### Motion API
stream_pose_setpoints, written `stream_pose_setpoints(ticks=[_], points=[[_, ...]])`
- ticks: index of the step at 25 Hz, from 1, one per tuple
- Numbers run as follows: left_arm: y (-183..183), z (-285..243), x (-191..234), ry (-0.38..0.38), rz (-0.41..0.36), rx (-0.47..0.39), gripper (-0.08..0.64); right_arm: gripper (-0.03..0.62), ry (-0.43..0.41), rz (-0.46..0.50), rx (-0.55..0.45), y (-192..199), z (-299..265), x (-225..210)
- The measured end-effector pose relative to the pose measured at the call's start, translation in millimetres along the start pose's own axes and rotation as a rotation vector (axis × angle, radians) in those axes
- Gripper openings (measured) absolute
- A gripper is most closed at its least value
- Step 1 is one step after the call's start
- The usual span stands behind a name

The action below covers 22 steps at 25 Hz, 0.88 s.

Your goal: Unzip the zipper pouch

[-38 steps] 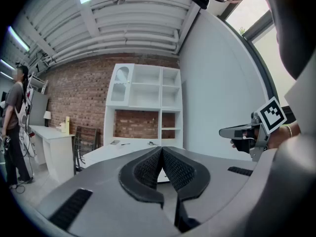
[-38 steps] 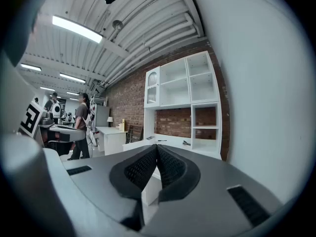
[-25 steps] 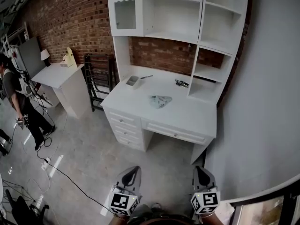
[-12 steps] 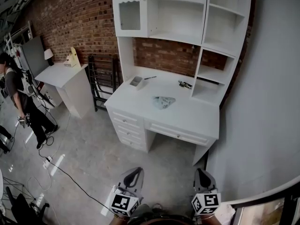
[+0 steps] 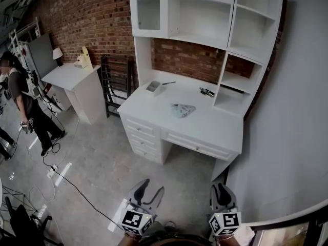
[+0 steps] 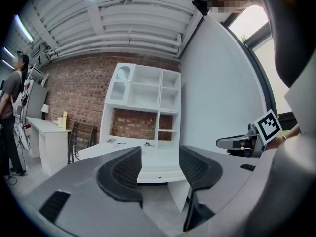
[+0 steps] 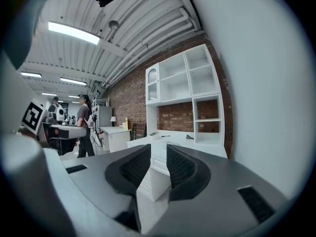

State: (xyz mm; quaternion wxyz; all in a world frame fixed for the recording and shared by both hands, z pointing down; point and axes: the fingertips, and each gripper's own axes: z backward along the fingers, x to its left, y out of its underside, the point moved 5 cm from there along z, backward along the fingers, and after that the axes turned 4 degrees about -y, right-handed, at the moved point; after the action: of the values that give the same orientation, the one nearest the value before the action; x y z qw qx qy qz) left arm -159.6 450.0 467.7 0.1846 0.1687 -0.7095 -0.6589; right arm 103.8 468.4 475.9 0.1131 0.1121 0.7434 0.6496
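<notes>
A pale, light-blue zipper pouch [image 5: 182, 109] lies flat in the middle of the white desk [image 5: 215, 124], far ahead of me in the head view. Both grippers hang low at the bottom edge, well short of the desk. My left gripper [image 5: 151, 189] [image 6: 159, 163] has its jaws opening, with only floor and desk showing in the gap. The jaws of my right gripper [image 5: 220, 190] [image 7: 158, 158] are also opening, with a narrow gap and nothing in it. From the left gripper view, the right gripper [image 6: 238, 143] shows off to the side.
On the desk's back stand a small grey tray [image 5: 154, 87], a pen [image 5: 168, 83] and a dark small object [image 5: 207, 91], under a white hutch [image 5: 205, 14]. A black rack [image 5: 117, 81], a side table [image 5: 69, 77], a person [image 5: 23, 109] and floor cables [image 5: 66, 181] lie left. A grey wall [image 5: 292, 111] runs along the right.
The head view has shifted a little, and the desk now sits slightly further right. The left jaws have parted clearly and the right jaws only a little. The pouch has not moved.
</notes>
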Motion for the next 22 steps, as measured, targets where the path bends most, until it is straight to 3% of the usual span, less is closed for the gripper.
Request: stream_pose_setpoints(ticks=[3,7,16,22], points=[[1.2,-1.7,-3.2,0.002,-0.010,0.005,0.282,0.108,-0.002,-0.001,0.010,2.3,-2.0,-1.7],[2.9,-1.4,-4.4,0.013,-0.013,0.012,0.331,0.138,-0.001,-0.007,0.010,4.3,-3.5,-1.5],[6.2,-10.7,-13.7,0.106,0.014,0.019,0.500,0.310,-0.047,-0.077,0.061,11.8,-12.6,-3.2],[8.7,-15.1,-17.3,0.121,0.002,0.034,0.568,0.511,-0.135,-0.125,0.034,10.8,-22.3,4.2]])
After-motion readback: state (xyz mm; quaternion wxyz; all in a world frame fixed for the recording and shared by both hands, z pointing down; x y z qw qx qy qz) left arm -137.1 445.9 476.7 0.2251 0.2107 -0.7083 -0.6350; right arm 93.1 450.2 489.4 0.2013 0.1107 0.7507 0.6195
